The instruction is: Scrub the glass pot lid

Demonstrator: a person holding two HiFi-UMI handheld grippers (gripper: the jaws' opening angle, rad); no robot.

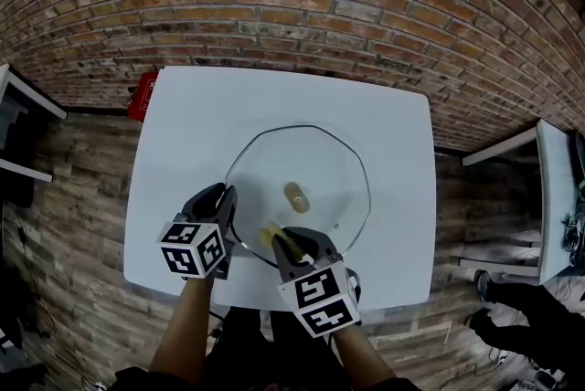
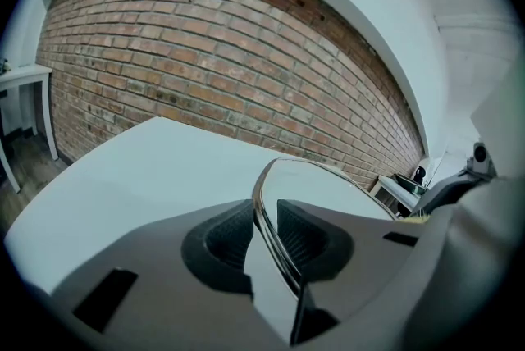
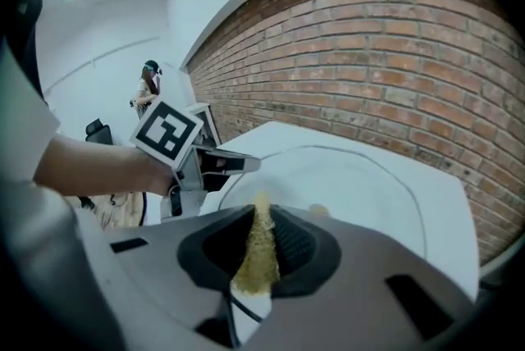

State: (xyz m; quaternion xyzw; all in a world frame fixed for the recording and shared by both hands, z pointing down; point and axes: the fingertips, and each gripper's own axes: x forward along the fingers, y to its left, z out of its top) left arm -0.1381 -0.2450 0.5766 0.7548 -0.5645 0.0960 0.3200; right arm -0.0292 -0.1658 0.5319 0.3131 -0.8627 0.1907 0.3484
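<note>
Head view: scrubbing looks barely begun near the table's [image 1: 183, 124] front edge.
Left gripper [image 1: 224, 197] clamps the glass pot lid [image 1: 311, 165] by its rim; right gripper [image 1: 288, 243] pinches a yellow sponge [image 3: 256, 255] at the lid's near side.

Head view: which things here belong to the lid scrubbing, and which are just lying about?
In the job: glass pot lid; left gripper, clamped on its rim; right gripper, gripping a yellow scrub pad; white table.
Lying about: red object beside the table; white side table at right.
</note>
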